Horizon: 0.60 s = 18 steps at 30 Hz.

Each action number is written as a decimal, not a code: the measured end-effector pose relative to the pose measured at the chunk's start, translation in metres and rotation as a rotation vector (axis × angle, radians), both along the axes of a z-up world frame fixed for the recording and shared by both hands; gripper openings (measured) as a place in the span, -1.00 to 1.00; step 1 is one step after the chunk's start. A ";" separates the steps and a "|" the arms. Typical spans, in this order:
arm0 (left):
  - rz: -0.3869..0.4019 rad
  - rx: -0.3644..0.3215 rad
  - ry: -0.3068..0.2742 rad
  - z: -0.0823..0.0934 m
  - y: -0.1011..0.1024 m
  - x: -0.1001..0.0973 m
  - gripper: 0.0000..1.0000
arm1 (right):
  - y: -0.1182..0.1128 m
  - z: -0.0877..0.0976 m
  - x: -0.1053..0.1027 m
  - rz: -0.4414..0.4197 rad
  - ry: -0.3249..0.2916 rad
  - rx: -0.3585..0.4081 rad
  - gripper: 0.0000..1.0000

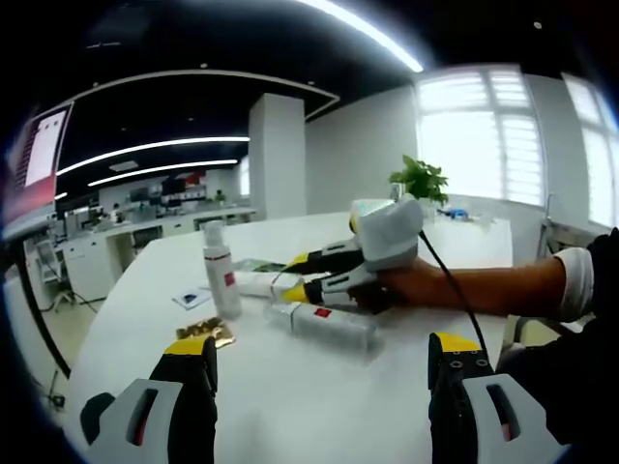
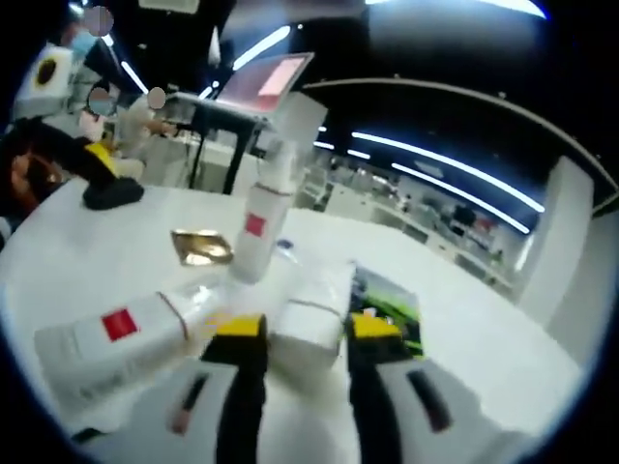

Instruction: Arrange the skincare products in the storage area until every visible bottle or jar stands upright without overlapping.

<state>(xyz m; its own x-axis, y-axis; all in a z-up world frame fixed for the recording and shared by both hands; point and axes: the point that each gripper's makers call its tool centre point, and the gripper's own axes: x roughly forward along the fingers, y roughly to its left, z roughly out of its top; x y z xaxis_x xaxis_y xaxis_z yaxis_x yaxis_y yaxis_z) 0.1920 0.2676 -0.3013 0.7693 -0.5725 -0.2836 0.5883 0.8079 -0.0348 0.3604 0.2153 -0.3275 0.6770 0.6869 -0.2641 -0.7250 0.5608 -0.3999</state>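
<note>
White box (image 2: 311,324) sits between our right tongs' (image 2: 306,338) parted jaws; it looks light, stiff, so we grip its flat sides. Left tongs (image 1: 324,350) gape, empty.

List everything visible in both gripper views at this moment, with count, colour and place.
upright bottle: 1, white, red label, standing on table
lying bottle: 1, white, red label, on its side
white box: 1, between right gripper's jaws
gold packet: 1, beside upright bottle
green leaflet: 1, by the box
plant: 1, green, far edge
table: 1, white
left gripper: open, low
right gripper: around box
hand: 1, holding right gripper
</note>
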 end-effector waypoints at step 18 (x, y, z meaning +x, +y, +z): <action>-0.004 -0.003 0.001 0.001 -0.001 -0.003 0.84 | 0.000 -0.005 0.009 -0.028 0.055 0.023 -0.43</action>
<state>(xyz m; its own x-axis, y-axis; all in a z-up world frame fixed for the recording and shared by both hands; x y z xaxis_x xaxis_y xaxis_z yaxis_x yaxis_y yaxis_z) 0.1892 0.2666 -0.3002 0.7666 -0.5766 -0.2827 0.5916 0.8053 -0.0383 0.3693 0.2156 -0.3325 0.6812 0.6740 -0.2857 -0.7291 0.5898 -0.3471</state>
